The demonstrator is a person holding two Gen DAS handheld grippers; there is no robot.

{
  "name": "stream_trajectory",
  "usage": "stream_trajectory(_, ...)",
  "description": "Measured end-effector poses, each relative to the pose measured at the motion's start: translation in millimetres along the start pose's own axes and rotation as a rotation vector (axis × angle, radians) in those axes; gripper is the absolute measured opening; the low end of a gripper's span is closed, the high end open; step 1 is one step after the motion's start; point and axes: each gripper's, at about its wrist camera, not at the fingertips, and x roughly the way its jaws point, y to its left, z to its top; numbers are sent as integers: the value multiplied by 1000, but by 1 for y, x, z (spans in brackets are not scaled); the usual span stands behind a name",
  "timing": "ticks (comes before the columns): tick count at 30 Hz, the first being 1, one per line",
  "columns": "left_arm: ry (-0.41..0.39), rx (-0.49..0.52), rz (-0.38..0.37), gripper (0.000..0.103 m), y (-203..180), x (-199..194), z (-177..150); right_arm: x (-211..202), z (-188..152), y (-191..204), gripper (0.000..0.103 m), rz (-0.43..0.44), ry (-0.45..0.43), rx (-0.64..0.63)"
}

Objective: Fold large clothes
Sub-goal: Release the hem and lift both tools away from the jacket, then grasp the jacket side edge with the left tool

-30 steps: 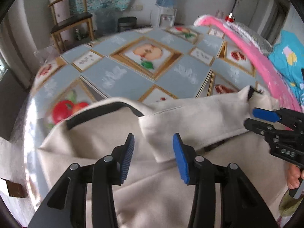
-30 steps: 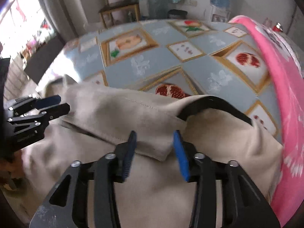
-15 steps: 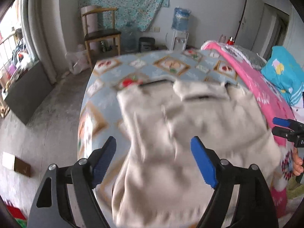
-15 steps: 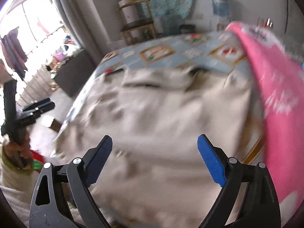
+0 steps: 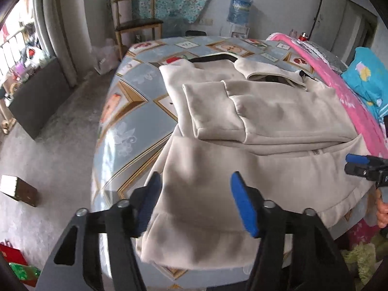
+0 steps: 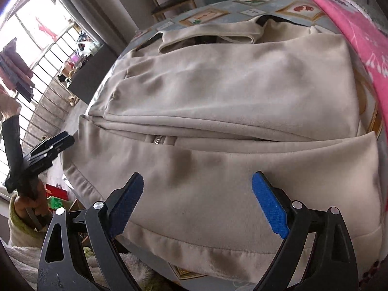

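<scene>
Jacket (image 5: 254,126), beige and zip-fronted, lies spread on a table (image 5: 135,126) covered in a blue cloth printed with fruit pictures, filling the centre of both wrist views. Its 2 sleeves are folded across the chest, the collar sits toward the top of the frame, and the hem hangs over the near table edge at the bottom. A pink blanket (image 5: 339,92) runs along the jacket's right side.

In the left wrist view, the left gripper (image 5: 194,203) hovers over the hem's lower left corner, jaws apart and holding nothing, having just been closing with only air between the blue pads (image 5: 242,206). The right gripper (image 5: 359,163) shows at the right edge of that frame.

In the right wrist view, the right gripper (image 6: 197,203) hangs above the hem at bottom centre, jaws wide apart and empty, having opened a moment ago. The left gripper (image 6: 58,143) appears at the left edge, gripped by a hand (image 6: 26,201).

A wooden chair (image 5: 135,26) and a water bottle (image 5: 240,8) stand against the far wall, upper part of the left view.
</scene>
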Motion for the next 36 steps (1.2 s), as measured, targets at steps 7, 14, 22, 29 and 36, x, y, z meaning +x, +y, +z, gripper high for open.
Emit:
stream_trajectory(7, 57, -57, -105, 42, 24, 26, 16, 2, -1, 1, 88, -16, -10, -16)
stream_trajectory(14, 17, -43, -253, 31, 33, 15, 19, 3, 0, 3, 88, -25, -3, -34)
stream_trajectory(22, 67, -60, -276, 32, 43, 35, 32, 4, 3, 2, 88, -20, 4, -32)
stream_trajectory(29, 106, -101, -366, 37, 52, 56, 40, 6, 2, 4, 88, -29, -5, -34)
stream_trajectory(36, 43, -16, -435, 37, 40, 18, 32, 8, 3, 4, 88, -29, 1, -39)
